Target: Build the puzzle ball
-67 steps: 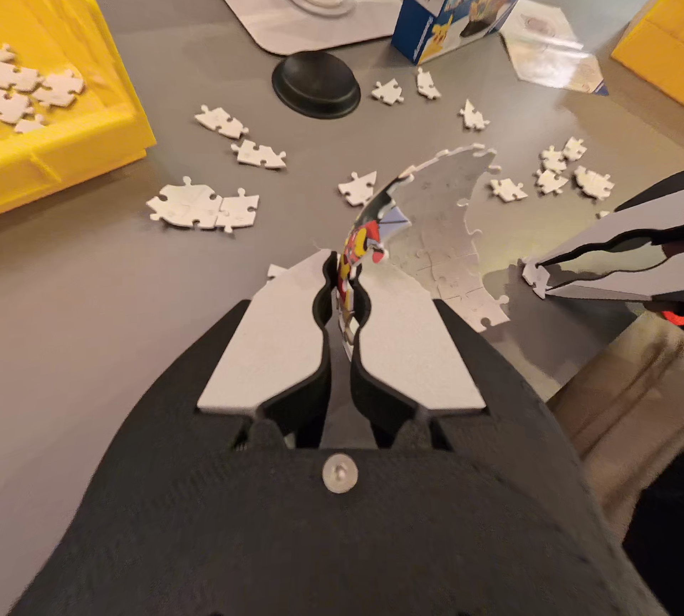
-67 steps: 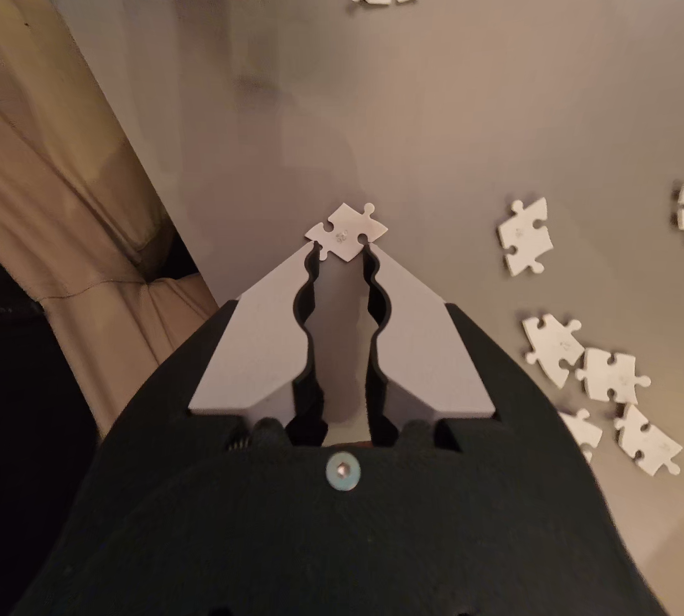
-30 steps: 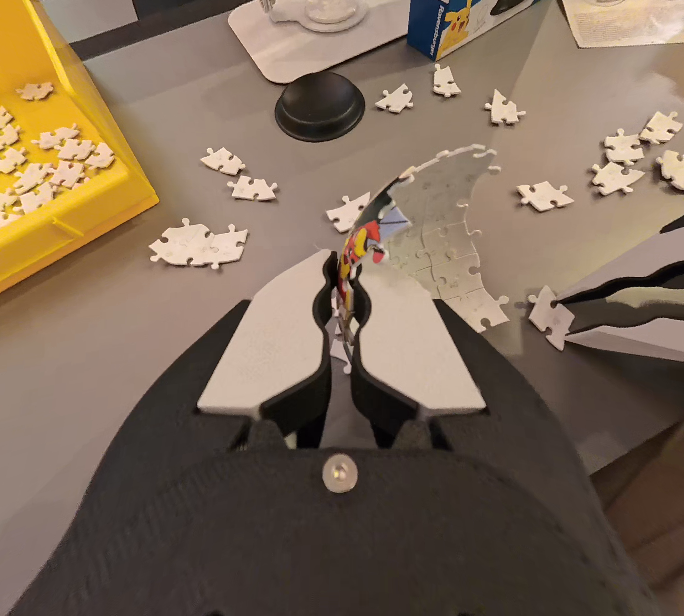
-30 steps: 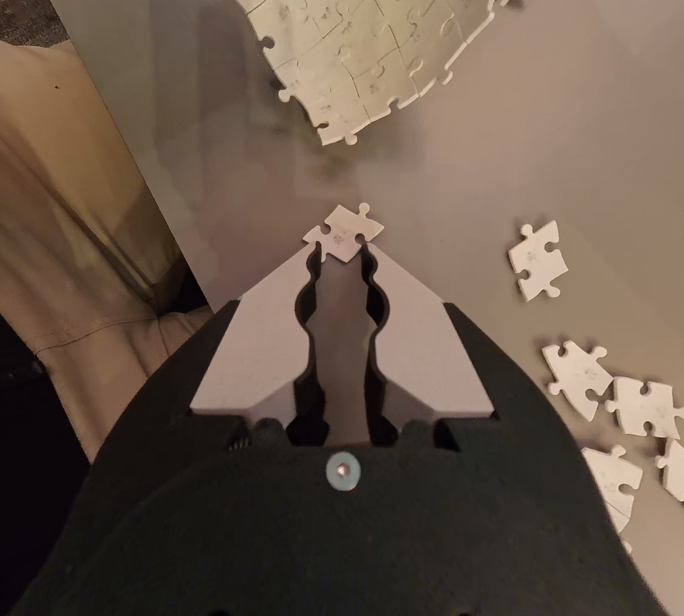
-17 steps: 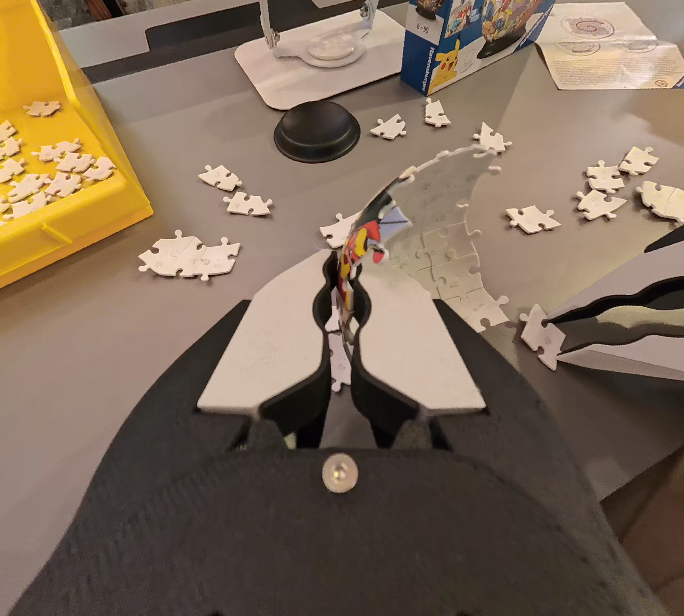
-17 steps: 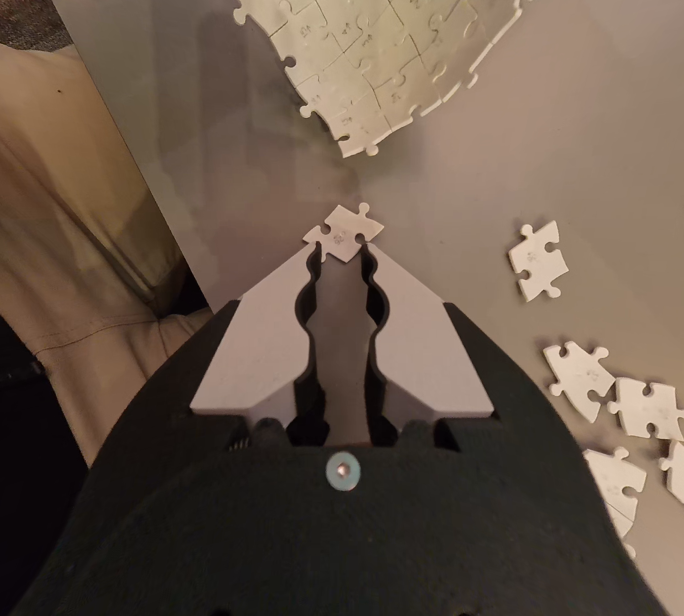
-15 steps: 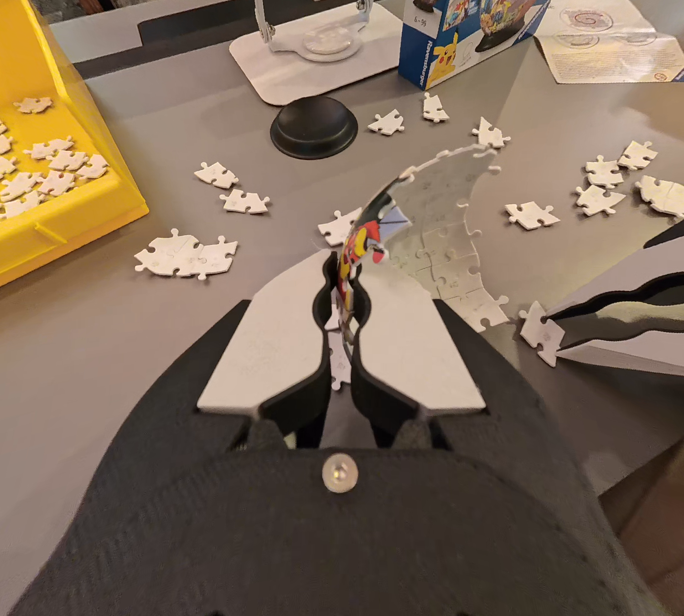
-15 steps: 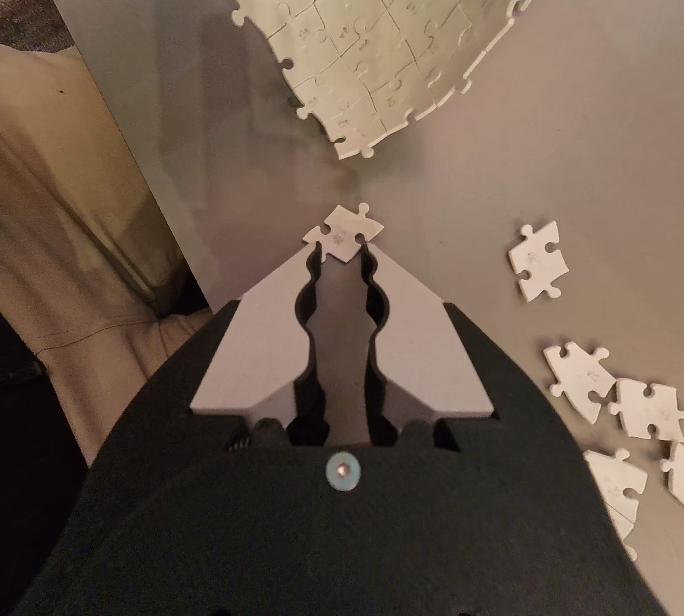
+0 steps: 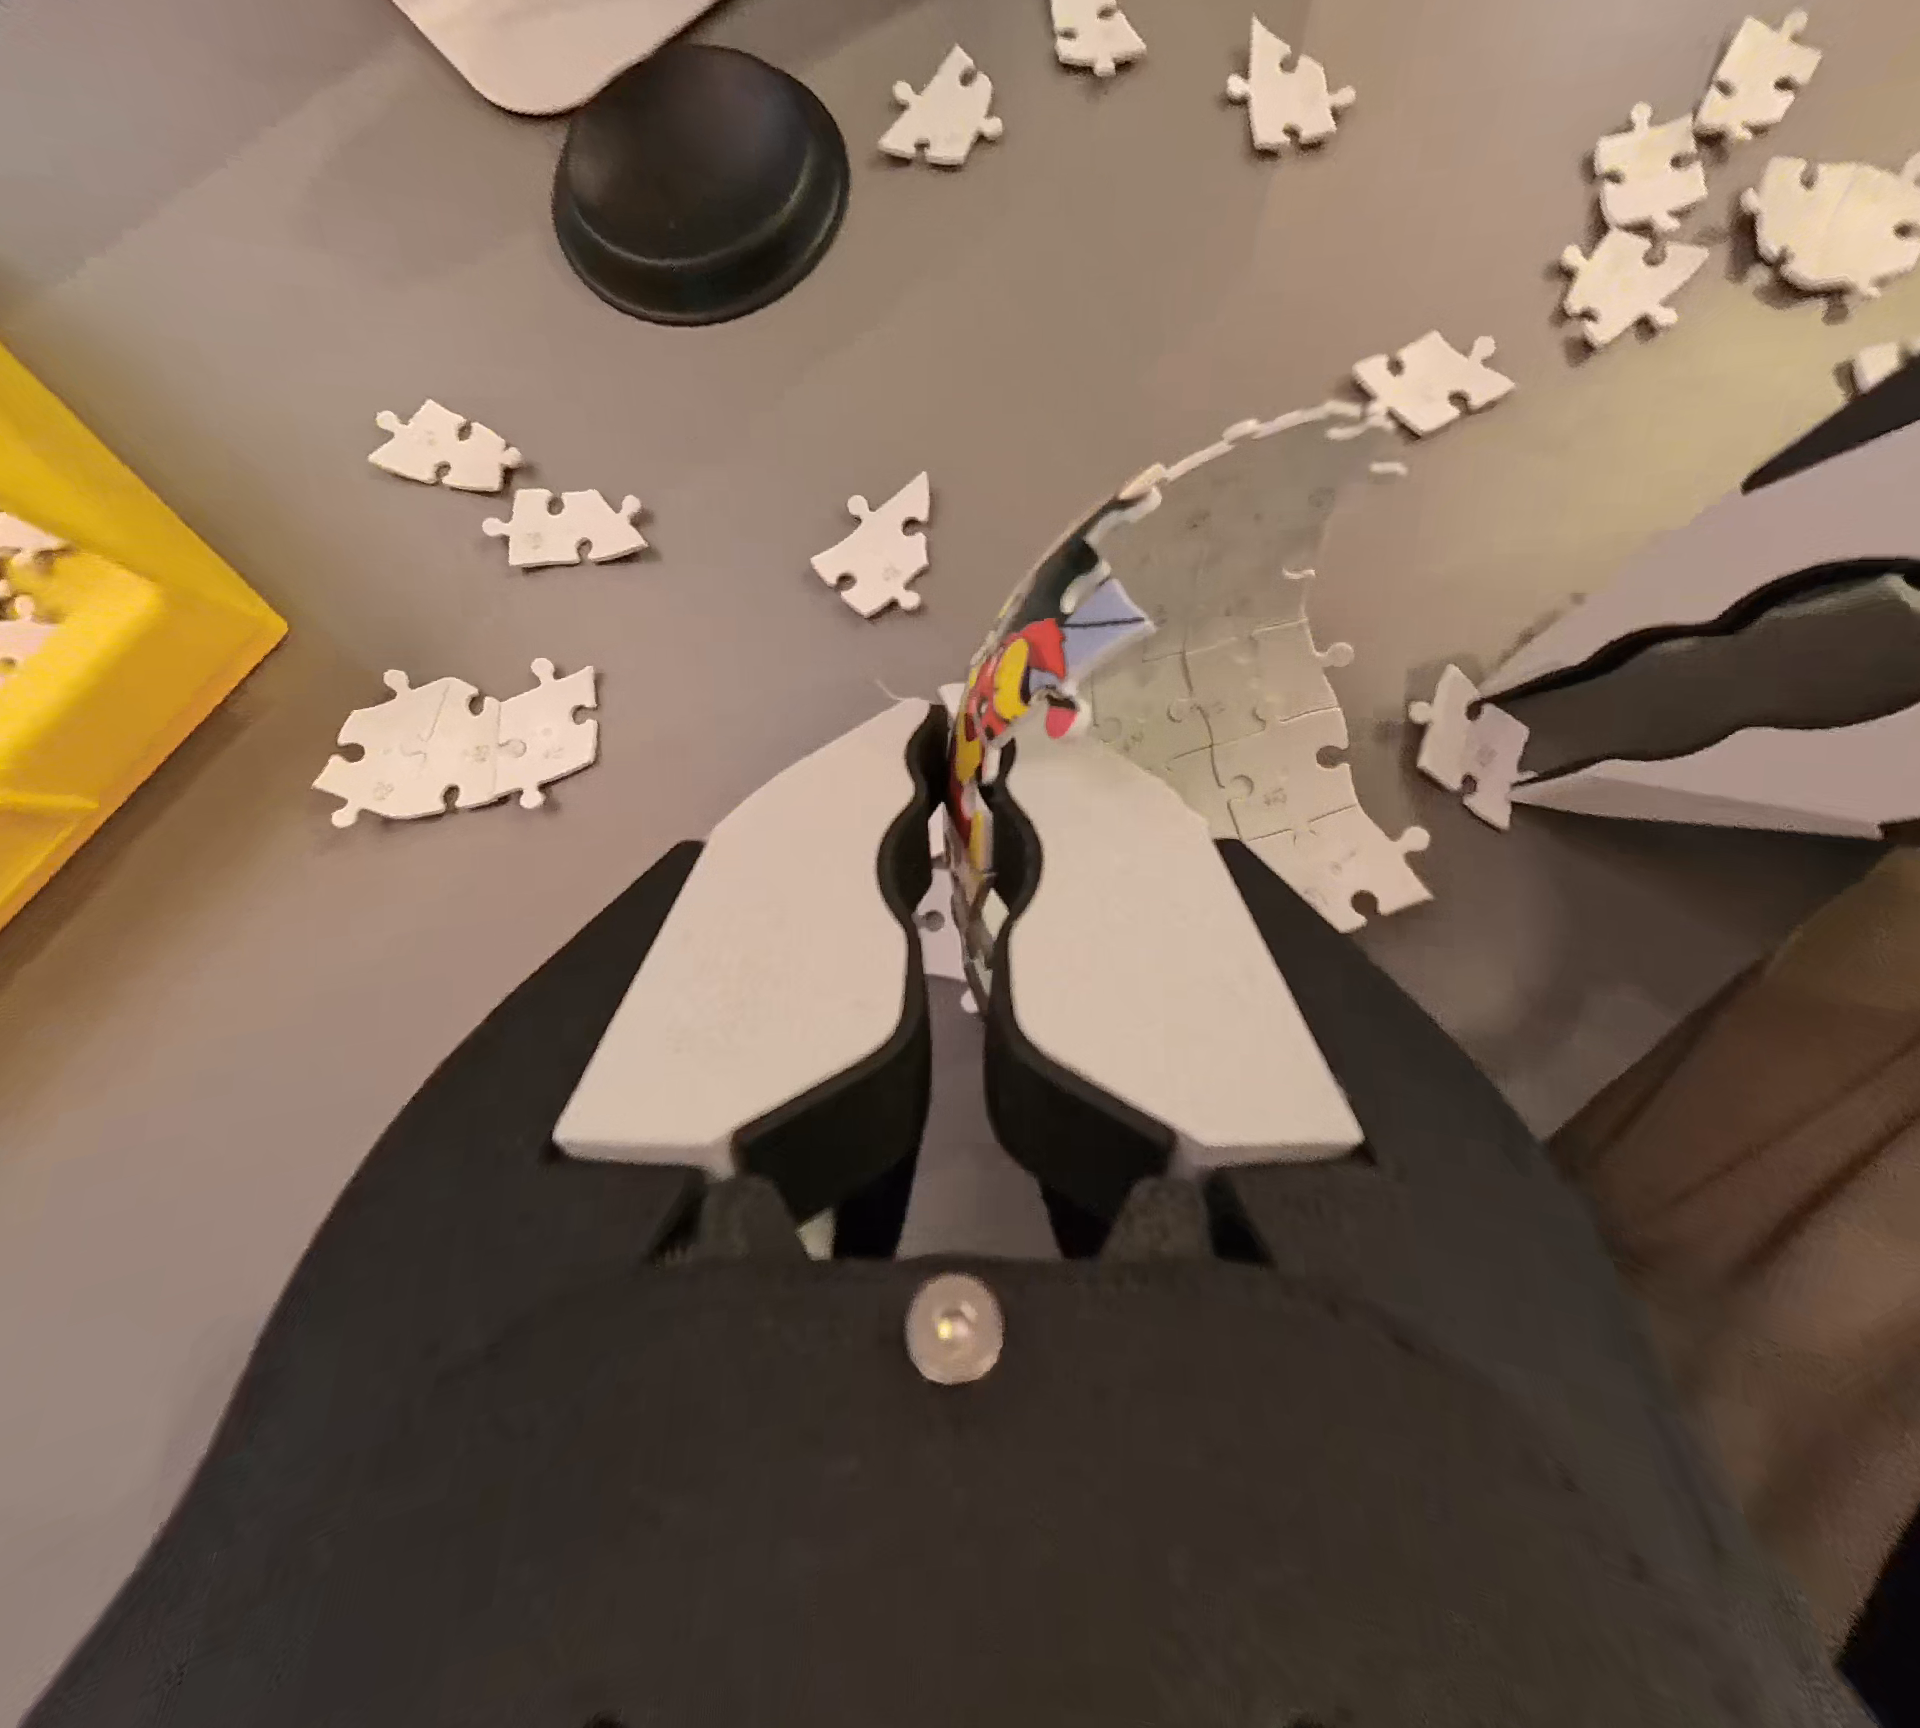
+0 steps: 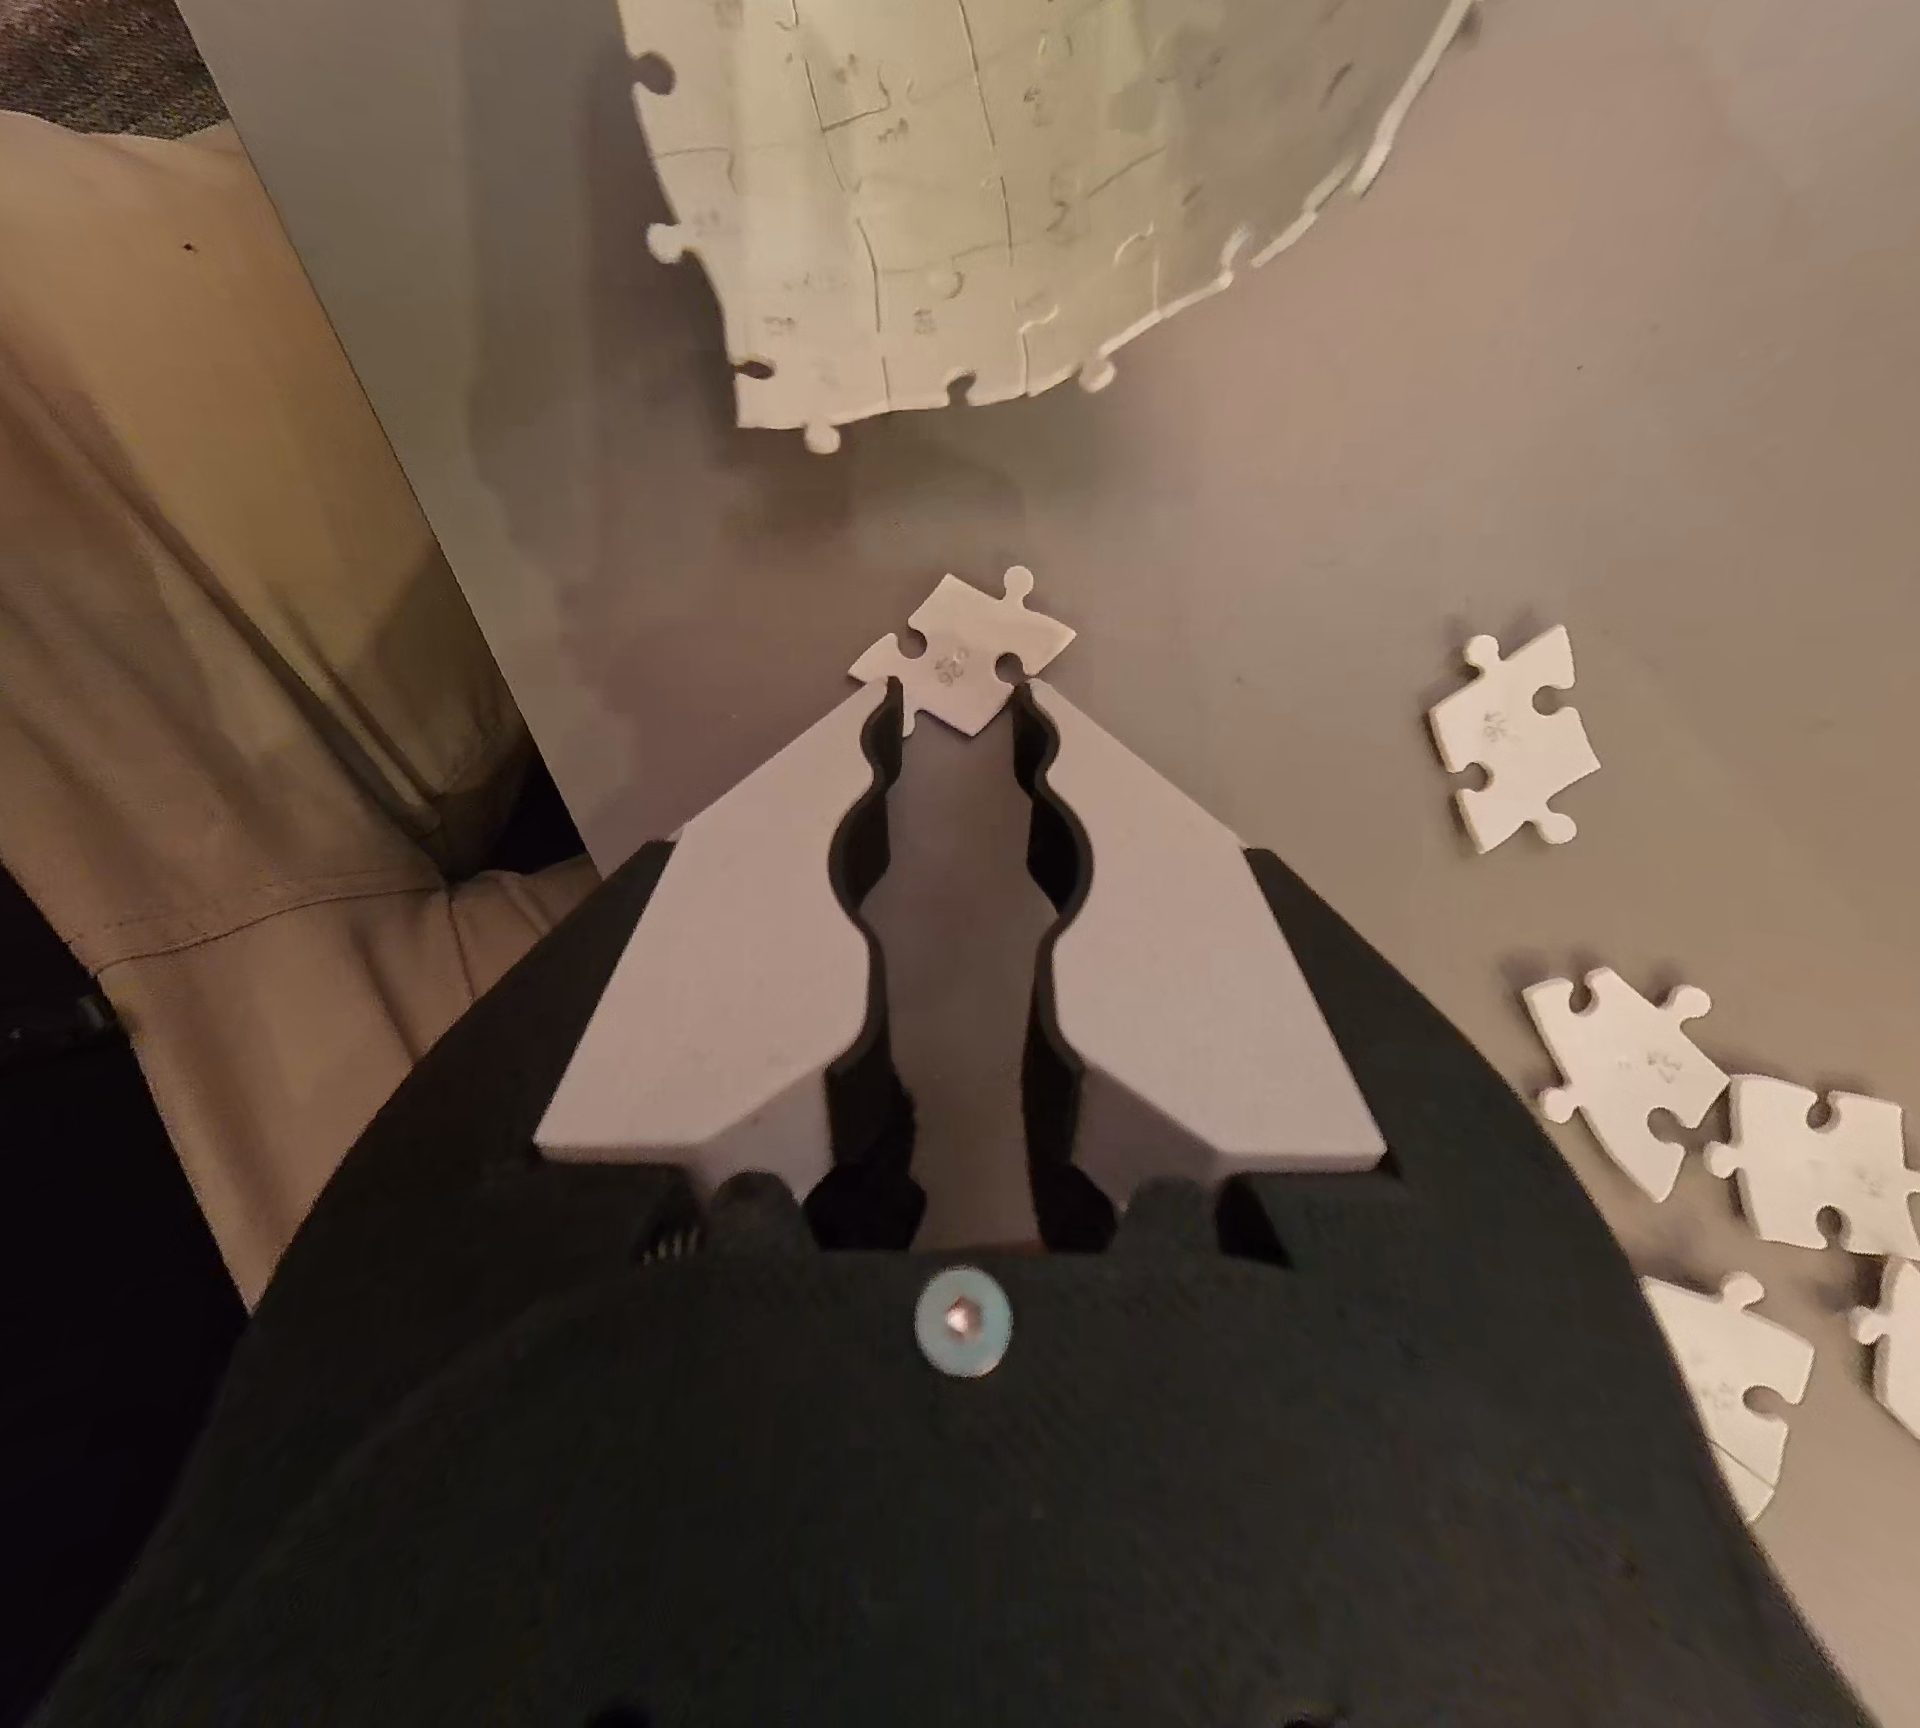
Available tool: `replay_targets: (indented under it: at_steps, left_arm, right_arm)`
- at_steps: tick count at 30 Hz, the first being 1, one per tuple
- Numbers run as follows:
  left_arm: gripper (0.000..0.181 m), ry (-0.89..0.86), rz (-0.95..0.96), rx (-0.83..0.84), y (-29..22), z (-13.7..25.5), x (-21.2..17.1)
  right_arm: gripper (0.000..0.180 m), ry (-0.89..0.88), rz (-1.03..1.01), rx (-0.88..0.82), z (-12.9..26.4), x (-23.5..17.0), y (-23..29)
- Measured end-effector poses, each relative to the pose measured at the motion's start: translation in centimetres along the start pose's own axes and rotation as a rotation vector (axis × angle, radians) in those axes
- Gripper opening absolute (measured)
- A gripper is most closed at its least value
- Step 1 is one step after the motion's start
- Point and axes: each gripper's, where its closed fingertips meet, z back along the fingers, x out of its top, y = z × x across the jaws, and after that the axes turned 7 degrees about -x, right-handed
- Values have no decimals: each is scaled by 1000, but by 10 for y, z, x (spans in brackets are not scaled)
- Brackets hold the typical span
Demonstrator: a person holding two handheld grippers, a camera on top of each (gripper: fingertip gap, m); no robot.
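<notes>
Over the grey surface [image 9: 260,1003], left tool [image 9: 966,743] is pinched on the edge of the curved puzzle shell [image 9: 1236,639], holding it up clear of the surface, blank inner face toward the right tool [image 10: 956,691]. Right tool is nipped on a single loose piece [image 10: 961,655] at its tips only, just short of the shell's lower edge, not touching yet.

Handling, my read:
- Shell is light and thin; joints are only friction-locked, so it'll likely flex or pop apart if pushed off-axis.
- Left grip sits far from the join edge, so expect the shell to give when the piece presses in.
- Piece is held by one corner and could pivot in the tool; a deeper hold across its body would be steadier.

Spare pieces [image 9: 457,743] lie scattered around; black stand base [image 9: 701,182] and yellow bin [image 9: 104,639] sit well apart.
</notes>
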Motion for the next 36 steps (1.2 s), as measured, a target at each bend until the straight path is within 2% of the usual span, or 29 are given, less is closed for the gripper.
replay_targets:
  at_steps: [4,25,36]
  left_arm:
    - [5,90,-55,-24,-3,-2,-1]
    - [5,231,-115,-50,-8,-1,-16]
    - [5,324,-149,-81,-16,-4,-22]
  right_arm:
    - [20,0,4,0,0,0,0]
    - [20,2,12,-9,0,0,0]
    - [26,-25,-67,-94,-9,12,-7]
